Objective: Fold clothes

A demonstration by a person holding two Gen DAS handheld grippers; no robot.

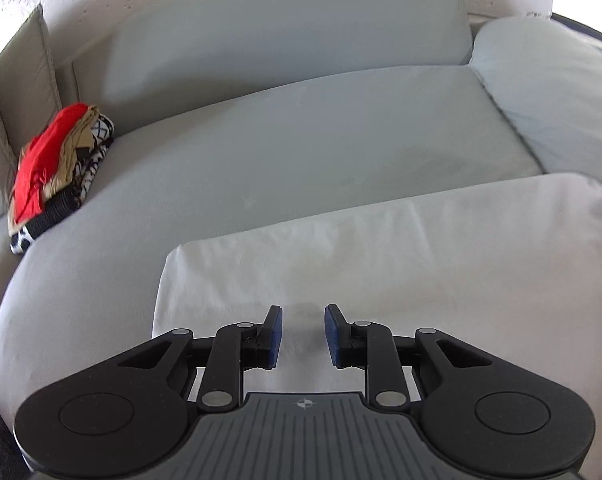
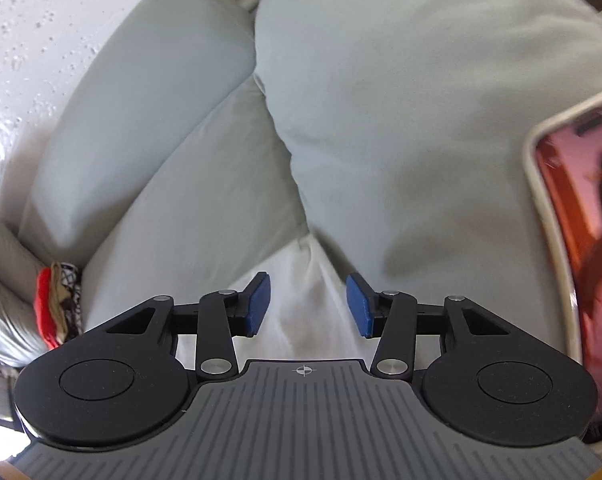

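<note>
Left gripper [image 1: 303, 334] hovers low over a white folded cloth [image 1: 381, 264], jaws parted with a clear gap, blue pads [image 1: 276, 340] holding nothing. The cloth lies flat on the grey sofa seat [image 1: 301, 136], spreading ahead of and to the right of the gripper, its far edge straight, its left corner just ahead-left of the fingers. Far off to the left of this gripper, a stack of folded clothes [image 1: 57, 176] sits against the sofa cushion [image 1: 25, 76]: red piece on top, tan under it, black-and-white patterned at the bottom.

Right gripper [image 2: 307, 306] is also wide open and empty, blue pads [image 2: 257, 308] well apart. White cloth [image 2: 301, 320] shows between and under its fingers, bunched up with a crease running forward to where the seat meets the armrest [image 2: 401, 100]. Same stack of clothes [image 2: 57, 308] is low at this gripper's left, partly hidden behind its body. A phone [image 2: 581, 220] with a lit reddish screen lies at its right, screen content blurred
</note>
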